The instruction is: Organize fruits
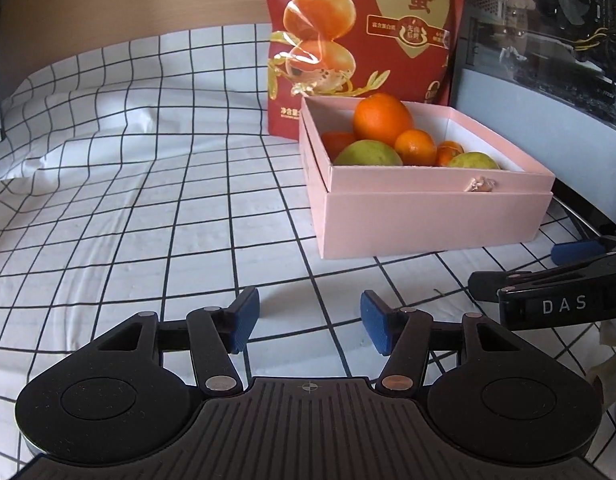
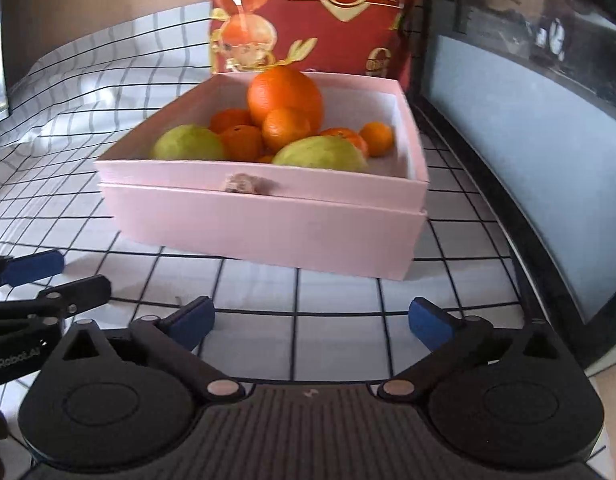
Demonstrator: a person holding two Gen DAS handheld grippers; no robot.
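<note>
Left gripper: jaws parted, nothing between them, angled down over the grid-patterned cloth. Wide bare cloth to its left and ahead. Pink box far right, holding a large orange among smaller oranges and green fruit; red bag upright behind it.

Right gripper: jaws spread wide, empty, tilted down. Box front wall straight ahead, a strip of cloth between. Dark cabinet edge close on the right; left gripper just beside, at left.

Soft, even daylight fills both views, with only faint shadows on the checked cloth under the pink box. Fisheye bending curves the grid lines toward the edges. The right wrist view is slightly smeared, and glare streaks the red bag.
</note>
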